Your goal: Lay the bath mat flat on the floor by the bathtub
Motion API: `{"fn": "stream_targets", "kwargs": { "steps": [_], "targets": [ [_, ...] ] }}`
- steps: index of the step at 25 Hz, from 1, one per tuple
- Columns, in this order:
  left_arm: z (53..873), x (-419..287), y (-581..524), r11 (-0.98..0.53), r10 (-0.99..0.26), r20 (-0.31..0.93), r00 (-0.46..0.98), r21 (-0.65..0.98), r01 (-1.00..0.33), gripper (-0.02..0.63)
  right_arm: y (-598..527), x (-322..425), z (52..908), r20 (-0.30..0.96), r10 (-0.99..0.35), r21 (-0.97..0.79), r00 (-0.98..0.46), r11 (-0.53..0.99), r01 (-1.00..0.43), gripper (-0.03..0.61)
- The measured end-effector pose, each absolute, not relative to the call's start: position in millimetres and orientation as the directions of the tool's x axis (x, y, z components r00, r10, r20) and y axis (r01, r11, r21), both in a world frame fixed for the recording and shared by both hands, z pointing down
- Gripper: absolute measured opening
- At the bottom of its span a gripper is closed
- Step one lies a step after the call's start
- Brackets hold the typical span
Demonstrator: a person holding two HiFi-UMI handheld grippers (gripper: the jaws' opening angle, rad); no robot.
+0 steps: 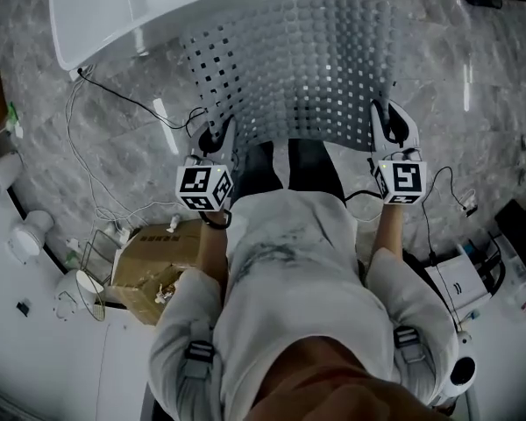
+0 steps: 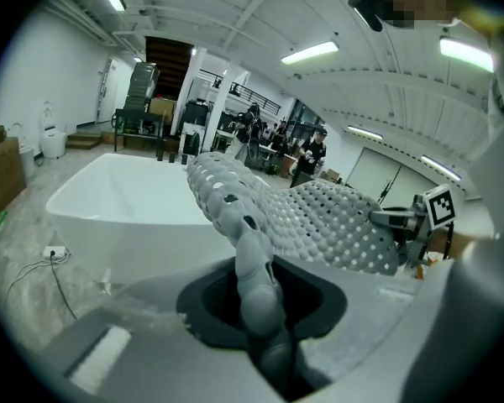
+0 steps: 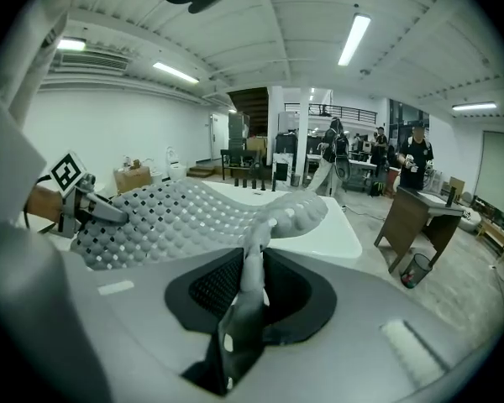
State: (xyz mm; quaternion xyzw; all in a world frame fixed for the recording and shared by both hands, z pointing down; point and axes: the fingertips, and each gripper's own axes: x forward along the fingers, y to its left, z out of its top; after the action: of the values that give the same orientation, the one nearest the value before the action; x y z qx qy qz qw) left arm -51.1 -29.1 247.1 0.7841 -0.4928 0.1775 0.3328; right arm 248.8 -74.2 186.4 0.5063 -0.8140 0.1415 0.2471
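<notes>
Head view looks down; 2 gripper views share the mat [image 2: 319, 217].

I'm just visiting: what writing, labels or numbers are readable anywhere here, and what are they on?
No text reads clearly in any view.
On the cardboard box: dark print near its top edge, too blurred to read.
On the cubes of the left gripper and right gripper: black-and-white square patterns only, no words.
On the bath mat: no print.

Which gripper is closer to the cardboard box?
Left. The left gripper grips the bath mat on the cardboard box side; the right gripper grips its far corner.
</notes>
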Motion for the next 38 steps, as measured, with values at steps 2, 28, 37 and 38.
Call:
{"fn": "stream_targets", "kwargs": {
  "steps": [2,28,37,38],
  "targets": [
    [256,-41,-38,-0.27,-0.651,0.62,0.439,0.351,-0.897,0.078,-88,259,196,0.558,-0.741,0.014,-0.375,0.46,-0.888,0.074],
    [435,-2,-96,-0.164,-0.602,0.717,0.351,0.319,-0.934,0.078,-168,306,389,0.633,-0.633,-0.103,-0.446,0.502,-0.859,0.072],
    [494,-3,-103,-0.172,-0.613,0.696,0.375,0.346,-0.923,0.078,-177,309,448,0.62,-0.659,-0.068,-0.427,0.496,-0.865,0.072],
    [501,-3,-104,-0.178,-0.615,0.69,0.381,0.348,-0.92,0.078,-177,310,454,0.616,-0.665,-0.061,-0.423,0.495,-0.867,0.072]
  ]
}}
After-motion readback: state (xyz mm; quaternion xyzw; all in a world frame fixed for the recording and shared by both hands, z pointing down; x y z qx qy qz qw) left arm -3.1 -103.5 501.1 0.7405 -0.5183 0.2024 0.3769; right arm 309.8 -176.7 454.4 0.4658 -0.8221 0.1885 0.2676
